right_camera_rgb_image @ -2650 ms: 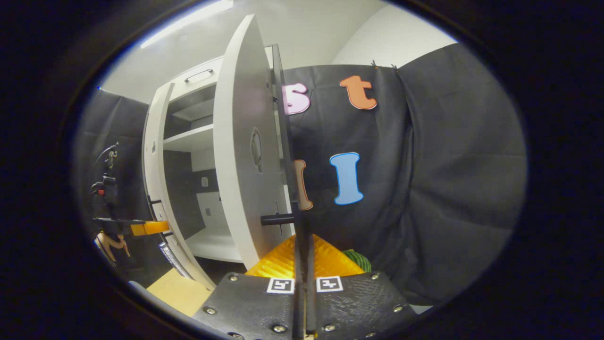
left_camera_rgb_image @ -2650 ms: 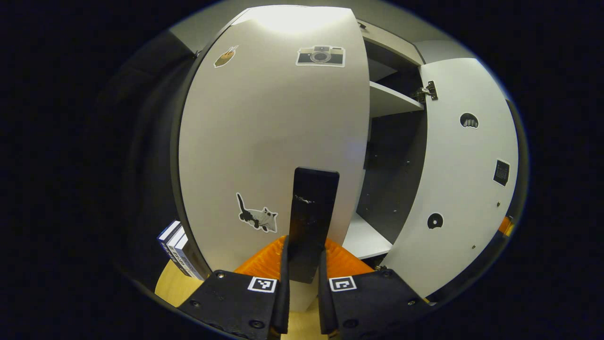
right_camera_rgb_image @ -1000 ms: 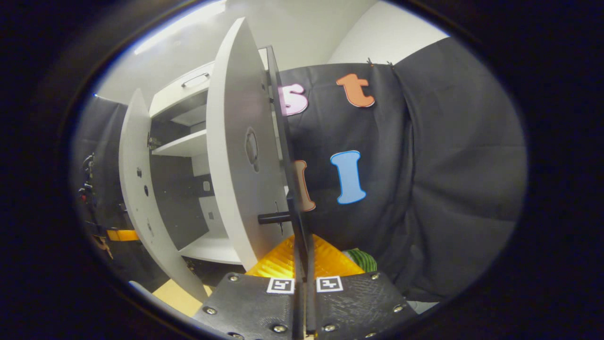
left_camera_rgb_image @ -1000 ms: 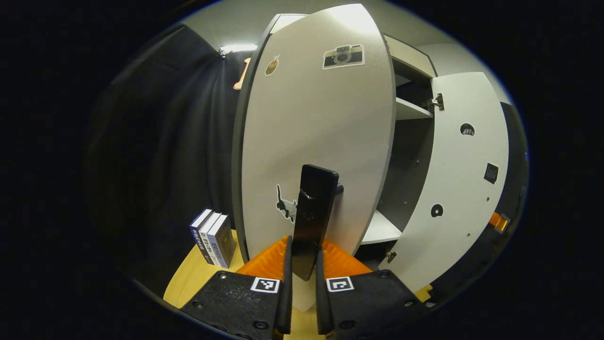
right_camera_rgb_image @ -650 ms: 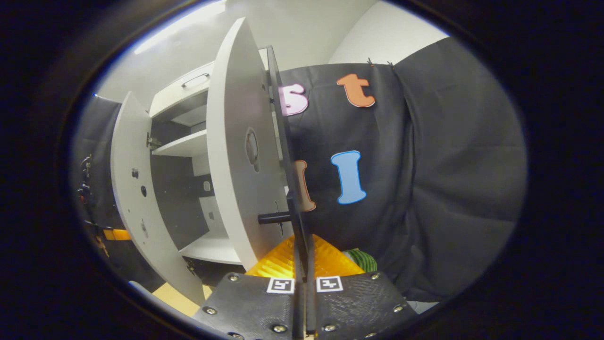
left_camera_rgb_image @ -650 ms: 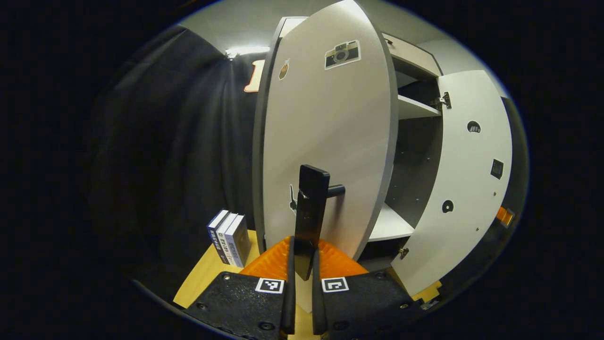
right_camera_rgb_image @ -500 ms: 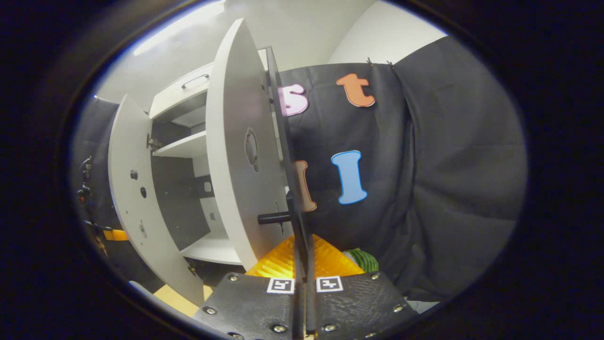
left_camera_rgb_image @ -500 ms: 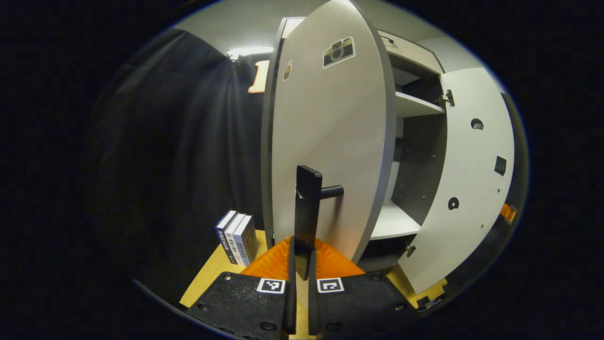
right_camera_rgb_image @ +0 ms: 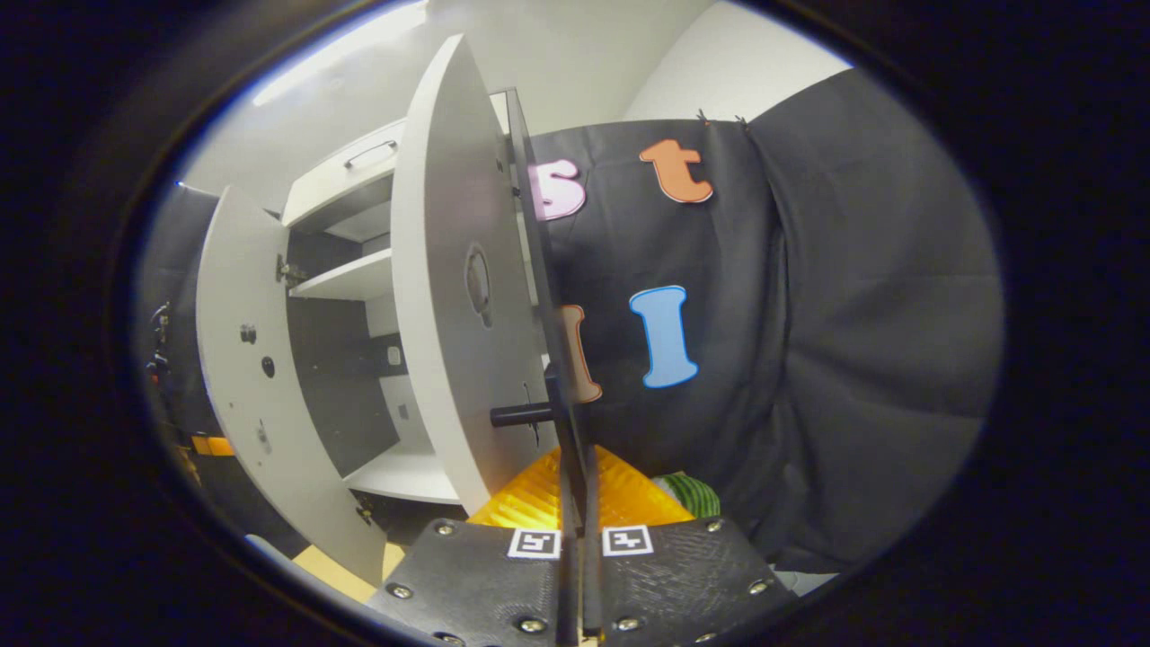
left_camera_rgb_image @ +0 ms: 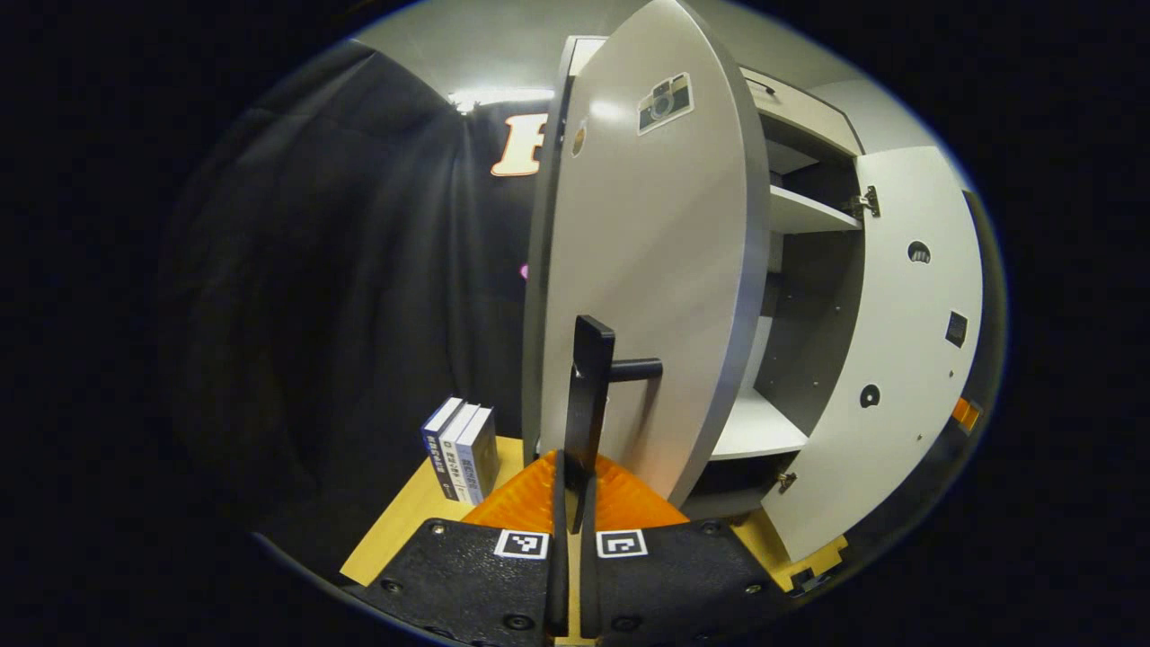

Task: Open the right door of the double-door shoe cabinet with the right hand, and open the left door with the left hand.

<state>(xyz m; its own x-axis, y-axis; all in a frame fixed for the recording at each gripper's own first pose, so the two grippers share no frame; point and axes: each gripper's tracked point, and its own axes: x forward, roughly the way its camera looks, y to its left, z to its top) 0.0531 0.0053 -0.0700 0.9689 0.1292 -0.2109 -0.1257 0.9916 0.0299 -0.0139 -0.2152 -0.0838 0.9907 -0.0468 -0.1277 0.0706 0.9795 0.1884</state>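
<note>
Cabinet (left_camera_rgb_image: 800,211) first: it stands against the booth's back wall with both doors swung wide, so its shelves and dark interior lie bare between them. By the look of it the task is all but finished, since neither door seems to have much swing left.

In the left gripper view the left door (left_camera_rgb_image: 656,270) is seen nearly edge-on, its outer face carrying a camera sticker (left_camera_rgb_image: 666,90) up high; the right door (left_camera_rgb_image: 907,341) hangs open beyond it, showing its inner face and hinge. In the right gripper view the right door (right_camera_rgb_image: 449,270) stands close and edge-on, with the left door (right_camera_rgb_image: 247,377) open farther off.

Each door is held by its handle, a flat black bar standing off the face on a short post, which gives a grip away from the hinge. The left gripper (left_camera_rgb_image: 571,503) is clenched on the left handle (left_camera_rgb_image: 588,395). The right gripper (right_camera_rgb_image: 575,512) is closed tight about the right handle (right_camera_rgb_image: 561,422), though here the bar is so thin that real pressure from both sides is a fair guess, not a certainty.

Three books (left_camera_rgb_image: 463,445) stand upright on the wooden table (left_camera_rgb_image: 404,521) just beside the left door, clear of its path.
</note>
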